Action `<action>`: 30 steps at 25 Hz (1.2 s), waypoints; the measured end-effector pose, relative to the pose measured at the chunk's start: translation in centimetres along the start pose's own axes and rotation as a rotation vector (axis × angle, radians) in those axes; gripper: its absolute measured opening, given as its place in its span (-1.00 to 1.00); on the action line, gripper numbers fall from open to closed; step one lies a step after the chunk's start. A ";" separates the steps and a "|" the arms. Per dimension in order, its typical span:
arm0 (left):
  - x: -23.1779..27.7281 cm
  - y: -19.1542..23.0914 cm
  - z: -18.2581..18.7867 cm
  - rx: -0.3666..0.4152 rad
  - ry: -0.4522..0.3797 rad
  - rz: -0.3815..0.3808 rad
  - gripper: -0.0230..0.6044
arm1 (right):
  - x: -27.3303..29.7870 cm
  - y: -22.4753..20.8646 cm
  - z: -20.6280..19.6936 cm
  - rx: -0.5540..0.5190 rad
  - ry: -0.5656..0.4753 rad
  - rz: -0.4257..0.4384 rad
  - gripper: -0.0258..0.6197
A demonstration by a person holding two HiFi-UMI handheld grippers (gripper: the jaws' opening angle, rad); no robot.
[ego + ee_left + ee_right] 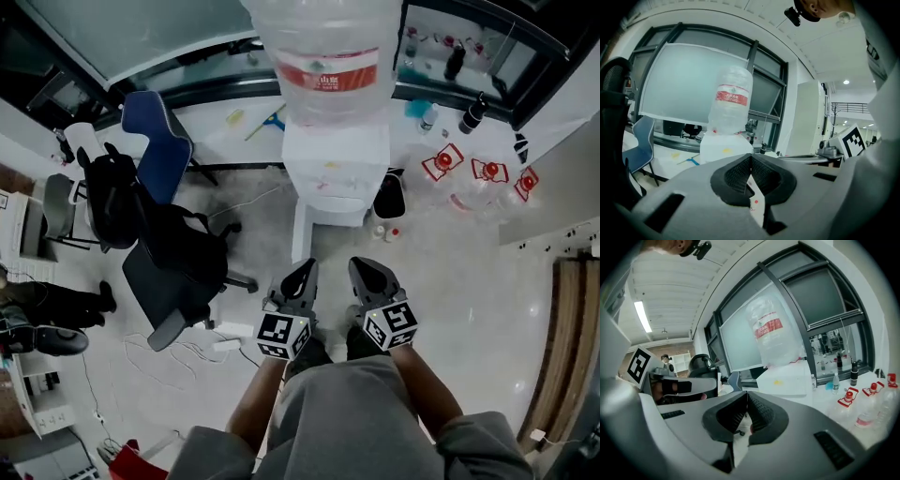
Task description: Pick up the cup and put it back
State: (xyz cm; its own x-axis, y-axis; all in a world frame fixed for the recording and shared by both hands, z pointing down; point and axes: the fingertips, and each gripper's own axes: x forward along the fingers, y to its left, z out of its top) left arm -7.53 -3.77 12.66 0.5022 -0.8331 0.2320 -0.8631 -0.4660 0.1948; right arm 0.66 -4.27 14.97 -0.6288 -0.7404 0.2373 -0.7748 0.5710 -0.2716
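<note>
My left gripper (302, 268) and right gripper (362, 266) are side by side in front of my knees, both pointing at a white water dispenser (335, 169) topped by a large clear bottle (326, 56). In the left gripper view the jaws of the left gripper (750, 157) meet at the tips with nothing between them. The right gripper (747, 395) is likewise shut and empty. I cannot pick out a cup for certain. A small teal item (417, 108) stands on the ledge to the right of the dispenser.
A black office chair (173, 272) with dark bags and a blue chair (155, 136) stand on the left. Right of the dispenser are a black bin (389, 195) and clear bottles with red caps (442, 161). Cables (202, 342) lie on the floor.
</note>
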 end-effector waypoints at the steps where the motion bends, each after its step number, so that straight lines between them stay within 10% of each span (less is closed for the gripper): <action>1: 0.3 0.6 -0.2 -0.001 0.005 -0.019 -0.90 | 0.6 -0.1 -0.2 0.003 -0.002 -0.022 -0.88; 11: 3.4 5.5 -6.7 0.035 0.047 -0.211 -0.90 | 6.2 -1.5 -6.7 -0.009 -0.001 -0.183 -0.88; 30: 20.3 11.2 -31.9 -0.032 -0.041 -0.179 -0.90 | 19.4 -19.6 -32.7 -0.142 0.010 -0.210 -0.88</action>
State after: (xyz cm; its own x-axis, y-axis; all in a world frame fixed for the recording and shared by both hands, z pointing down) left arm -5.24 -16.38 49.97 0.6440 -0.7498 0.1519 -0.7579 -0.5983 0.2599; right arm 1.53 -18.20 55.40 -0.4531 -0.8449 0.2843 -0.8895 0.4495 -0.0819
